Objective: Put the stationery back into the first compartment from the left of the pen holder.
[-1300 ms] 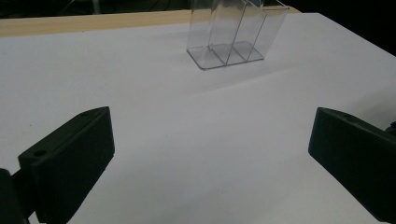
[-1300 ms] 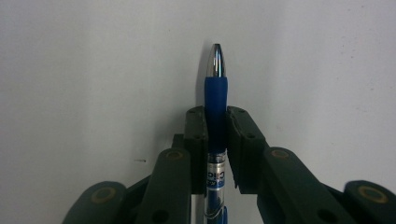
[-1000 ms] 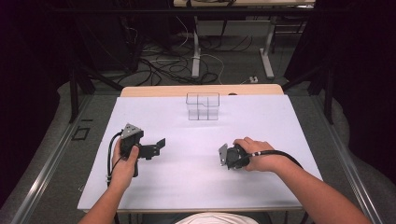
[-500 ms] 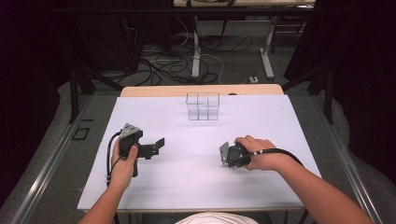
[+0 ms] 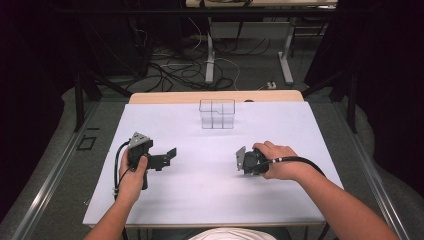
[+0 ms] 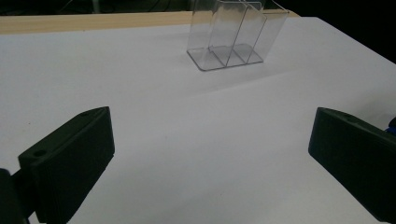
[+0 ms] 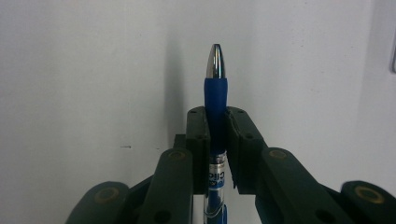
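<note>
Blue pen (image 7: 215, 98), silver tip forward, clamped between right tongs (image 7: 217, 122)

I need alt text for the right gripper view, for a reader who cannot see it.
The right tongs are shut on a blue pen, whose silver tip points up past them, over the white table surface.

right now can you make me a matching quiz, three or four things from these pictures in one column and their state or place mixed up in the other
Things:
1. left tool
2. right tool
3. blue pen with a silver tip
4. clear plastic organiser with compartments

States or places:
A. stands empty near the far edge of the white table
B. clamped between two jaws, tip pointing out past them
C. jaws wide apart, nothing between them
D. shut on a pen

Pairs: 1-C, 2-D, 3-B, 4-A
</note>
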Motion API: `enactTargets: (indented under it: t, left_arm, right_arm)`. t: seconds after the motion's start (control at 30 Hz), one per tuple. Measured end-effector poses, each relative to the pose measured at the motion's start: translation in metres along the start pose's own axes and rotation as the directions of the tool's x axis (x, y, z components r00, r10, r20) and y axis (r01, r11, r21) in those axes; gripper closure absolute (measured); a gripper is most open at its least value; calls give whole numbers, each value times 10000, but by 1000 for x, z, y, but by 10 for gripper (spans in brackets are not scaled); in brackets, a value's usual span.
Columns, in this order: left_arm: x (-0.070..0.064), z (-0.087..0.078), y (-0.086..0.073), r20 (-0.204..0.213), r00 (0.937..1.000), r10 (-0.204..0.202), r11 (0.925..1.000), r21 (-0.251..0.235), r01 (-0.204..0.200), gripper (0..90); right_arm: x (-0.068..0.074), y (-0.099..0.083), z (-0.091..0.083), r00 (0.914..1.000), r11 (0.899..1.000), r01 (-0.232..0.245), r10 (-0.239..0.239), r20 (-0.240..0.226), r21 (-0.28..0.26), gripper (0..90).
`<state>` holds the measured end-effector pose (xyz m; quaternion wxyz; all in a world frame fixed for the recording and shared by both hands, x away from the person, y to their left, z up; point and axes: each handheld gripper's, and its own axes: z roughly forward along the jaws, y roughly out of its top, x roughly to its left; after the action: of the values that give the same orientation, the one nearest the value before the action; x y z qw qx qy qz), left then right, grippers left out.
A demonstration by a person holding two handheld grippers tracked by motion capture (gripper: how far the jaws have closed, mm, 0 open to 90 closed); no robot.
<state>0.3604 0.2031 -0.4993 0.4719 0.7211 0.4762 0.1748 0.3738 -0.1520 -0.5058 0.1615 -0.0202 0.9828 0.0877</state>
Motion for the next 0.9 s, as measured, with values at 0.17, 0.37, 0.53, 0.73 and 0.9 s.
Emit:
enactTargets:
  t: [0.17, 0.37, 0.53, 0.73, 0.9]
  left_arm:
    - [0, 0, 0, 5, 10000, 35, 10000, -6, -35, 2]
    - [-1, 0, 0, 10, 10000, 34, 10000, -12, -34, 2]
    - [-1, 0, 0, 6, 10000, 30, 10000, -19, -30, 2]
    - [0, 0, 0, 14, 10000, 8, 10000, -17, -8, 2]
    - [-1, 0, 1, 6, 10000, 18, 10000, -32, -18, 2]
  right_arm:
    - [-4, 0, -5, 9996, 9997, -44, 50, 280, -222, 799]
    - [-9, 3, -17, 9977, 9958, -621, 639, 245, -674, 800]
    - [-14, 5, -23, 9910, 9863, -1319, 1335, 98, -989, 800]
    - [-27, 2, -29, 9547, 9443, -2971, 2914, -598, -1418, 800]
    - [-41, -5, -33, 8861, 8642, -4629, 4449, -1301, -1971, 800]
